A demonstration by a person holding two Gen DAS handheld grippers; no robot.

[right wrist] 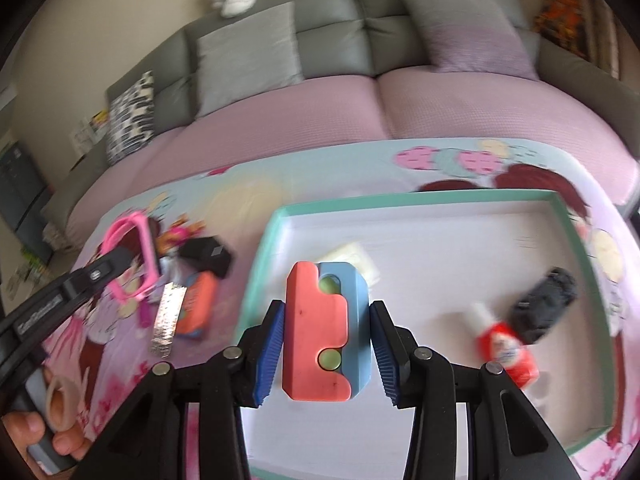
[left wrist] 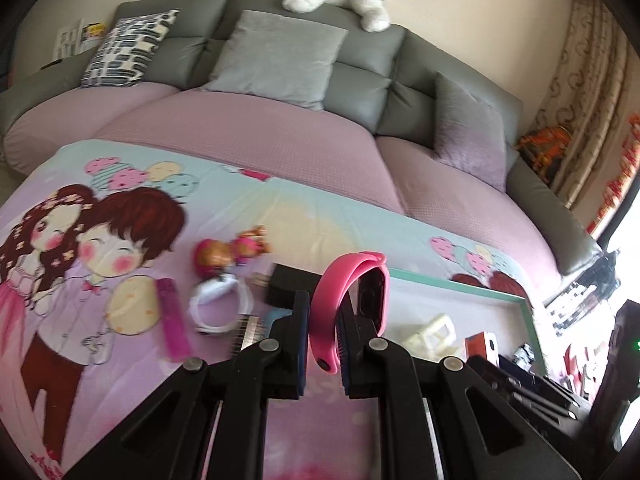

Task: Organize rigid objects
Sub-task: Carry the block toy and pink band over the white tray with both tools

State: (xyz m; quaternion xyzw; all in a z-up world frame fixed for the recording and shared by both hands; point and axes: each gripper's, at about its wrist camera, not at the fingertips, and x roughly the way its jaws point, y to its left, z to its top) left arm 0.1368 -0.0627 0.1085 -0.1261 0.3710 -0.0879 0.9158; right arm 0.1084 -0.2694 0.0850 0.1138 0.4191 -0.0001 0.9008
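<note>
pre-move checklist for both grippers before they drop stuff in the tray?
1. Left gripper grip on pink band: ok, shut on the strap, the band stands up between the fingers.
2. Right gripper grip on red-blue block: ok, a blue pad sits at each side.
3. Block over tray: ok, white tray floor shows behind and below it.
4. Band over tray: not ok, cloth lies beneath it and the tray rim is to its right.
5. Free drop spot: ok, bare floor between the block and the red bottle.
6. Height above the tray: cannot tell.
</note>
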